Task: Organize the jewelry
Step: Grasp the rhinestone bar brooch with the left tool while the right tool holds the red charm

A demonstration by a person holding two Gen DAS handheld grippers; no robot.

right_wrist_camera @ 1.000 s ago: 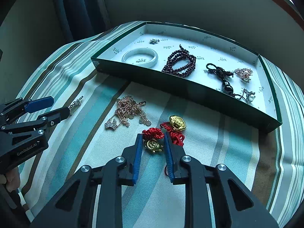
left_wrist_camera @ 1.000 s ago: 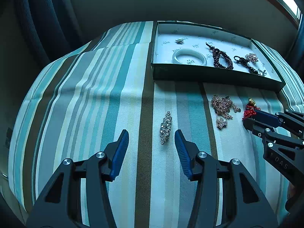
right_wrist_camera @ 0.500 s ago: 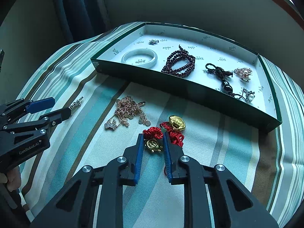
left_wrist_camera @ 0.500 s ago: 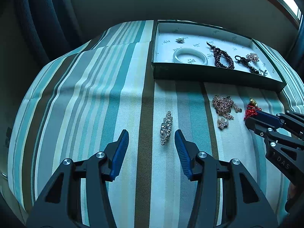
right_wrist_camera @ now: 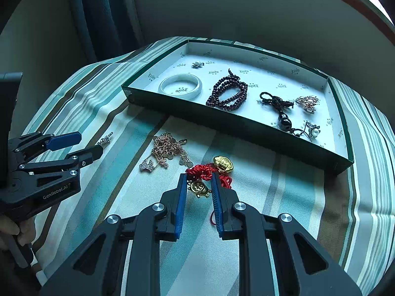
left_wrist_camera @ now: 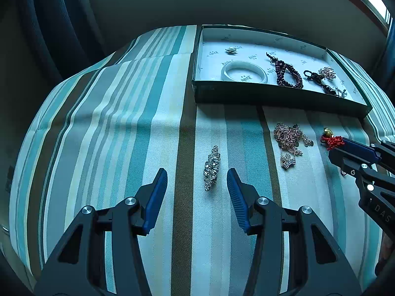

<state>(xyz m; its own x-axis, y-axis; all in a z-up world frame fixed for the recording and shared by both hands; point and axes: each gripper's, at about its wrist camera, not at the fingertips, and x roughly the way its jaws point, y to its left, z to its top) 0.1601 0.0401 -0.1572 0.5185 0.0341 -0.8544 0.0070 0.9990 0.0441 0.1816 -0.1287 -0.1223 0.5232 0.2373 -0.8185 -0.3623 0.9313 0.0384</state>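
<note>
Left gripper [left_wrist_camera: 197, 181]: fingers apart, holding nothing; rhinestone brooch [left_wrist_camera: 211, 167] lies flat on the striped cloth [left_wrist_camera: 118, 113] between the tips, clear of both pads.
Right gripper [right_wrist_camera: 196, 183]: fingers drawn close around the red cord charm [right_wrist_camera: 207, 174]; the pads flank its red knot and lower gold piece, and appear to press on the cord.
Red cord charm: on the cloth just in front of the tray's near wall, upper gold ingot beyond the fingertips.
Rose-gold chain [right_wrist_camera: 169, 149]: heaped on the cloth between the two grippers.
Tray [right_wrist_camera: 222, 120]: dark green, white-lined; holds white bangle [right_wrist_camera: 180, 87], dark bead bracelet [right_wrist_camera: 228, 93], black cord pendant [right_wrist_camera: 279, 108], small pearl pieces.
</note>
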